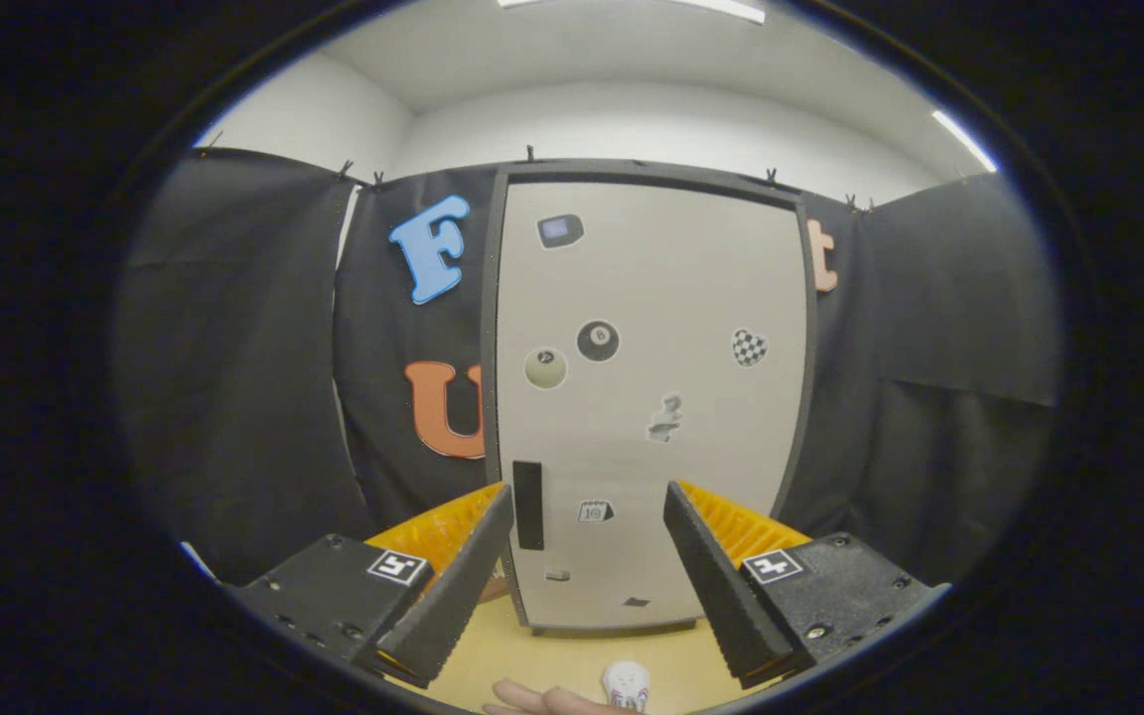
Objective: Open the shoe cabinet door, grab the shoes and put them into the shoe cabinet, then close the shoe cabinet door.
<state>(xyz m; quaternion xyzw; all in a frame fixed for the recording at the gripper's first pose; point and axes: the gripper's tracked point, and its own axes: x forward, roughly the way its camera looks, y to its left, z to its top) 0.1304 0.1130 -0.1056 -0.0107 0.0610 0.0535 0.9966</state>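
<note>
In the gripper view, your gripper [589, 497] points straight at the shoe cabinet [651, 397], and its fingers [463, 576] stand wide apart with nothing between them. The cabinet rises upright on the desk [572, 660], well beyond the fingertips, with its pale door [691, 298] shut flat inside a dark frame. You can see a dark vertical handle [527, 504] low on the door's left side, just beside your left finger's tip. Several stickers [598, 341] dot the door, among them a black ball, a pale ball and a checkered heart.

Down near you, between the bases of the fingers, a small white shoe [626, 685] rests on the desk, only partly in sight, so you cannot tell its full shape. A hand [542, 701] lies just beside it, to its left, close to touching it. Black cloth walls [254, 377] hang behind the cabinet on both sides.
</note>
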